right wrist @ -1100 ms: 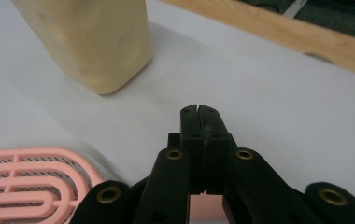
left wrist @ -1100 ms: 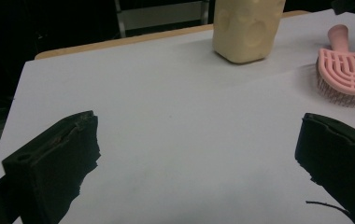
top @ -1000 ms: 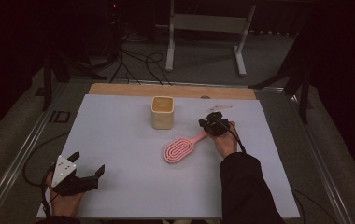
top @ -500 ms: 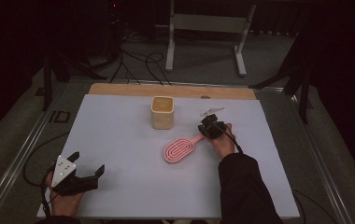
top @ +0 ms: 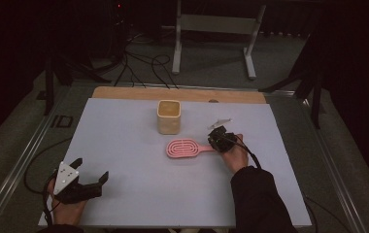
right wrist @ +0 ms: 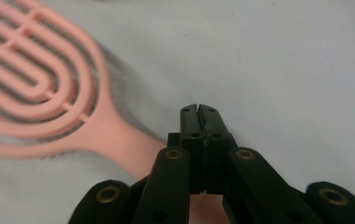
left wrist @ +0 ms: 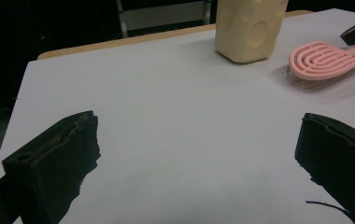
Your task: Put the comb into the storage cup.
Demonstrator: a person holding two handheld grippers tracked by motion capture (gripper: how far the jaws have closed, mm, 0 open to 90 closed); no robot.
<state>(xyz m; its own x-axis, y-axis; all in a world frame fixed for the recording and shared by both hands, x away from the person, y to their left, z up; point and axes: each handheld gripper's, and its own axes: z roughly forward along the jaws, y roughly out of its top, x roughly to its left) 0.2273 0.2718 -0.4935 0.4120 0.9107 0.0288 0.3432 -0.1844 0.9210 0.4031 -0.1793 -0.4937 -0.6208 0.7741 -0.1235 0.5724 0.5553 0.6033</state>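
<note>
A pink hairbrush (top: 182,148) lies on the white table top (top: 139,189), bristles down, handle pointing right. My right gripper (top: 214,142) sits over the end of that handle, jaws shut tip to tip with nothing between the tips. In the right gripper view the handle of the hairbrush (right wrist: 119,144) runs under the right gripper (right wrist: 198,109). My left gripper (top: 91,169) rests at the front left, wide open and empty. From the left gripper (left wrist: 199,140) the hairbrush (left wrist: 323,58) lies far ahead to the right.
A beige square cup (top: 168,116) stands upright just behind the brush head, also seen as the cup (left wrist: 250,28) in the left gripper view. A wooden strip (top: 173,93) edges the table's far side. Cables and a metal stand lie on the floor beyond.
The brush has swung from a diagonal to nearly level across the table, its handle end coming toward the person with the right gripper. The left gripper has stayed put.
</note>
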